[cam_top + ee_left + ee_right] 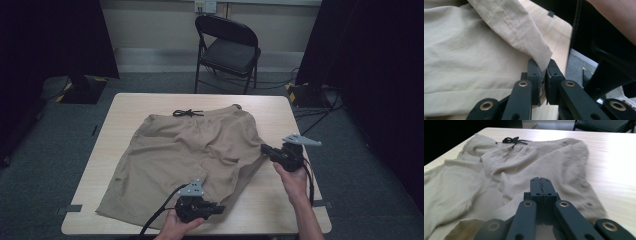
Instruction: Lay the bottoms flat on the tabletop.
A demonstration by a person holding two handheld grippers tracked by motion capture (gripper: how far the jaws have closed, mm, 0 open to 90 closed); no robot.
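A pair of khaki shorts [190, 150] lies spread on the wooden table [280, 112], its black drawstring [187, 113] at the far waistband. By the near edge, my left gripper [220, 208] is shut on a hem corner of the shorts [499, 32]; that corner hangs pinched between the two pads of the left gripper [543, 68]. My right gripper [264, 148] is at the right side of the shorts, just at the cloth's edge. In the right gripper view the jaws of the right gripper [541, 180] meet with nothing between them, above the shorts [511, 170] and facing the drawstring [512, 140].
A black folding chair [227, 47] stands on the carpet beyond the table's far edge. Dark curtains hang at both sides, and cables run over the floor at the right. Bare tabletop [614, 165] lies to the right of the shorts.
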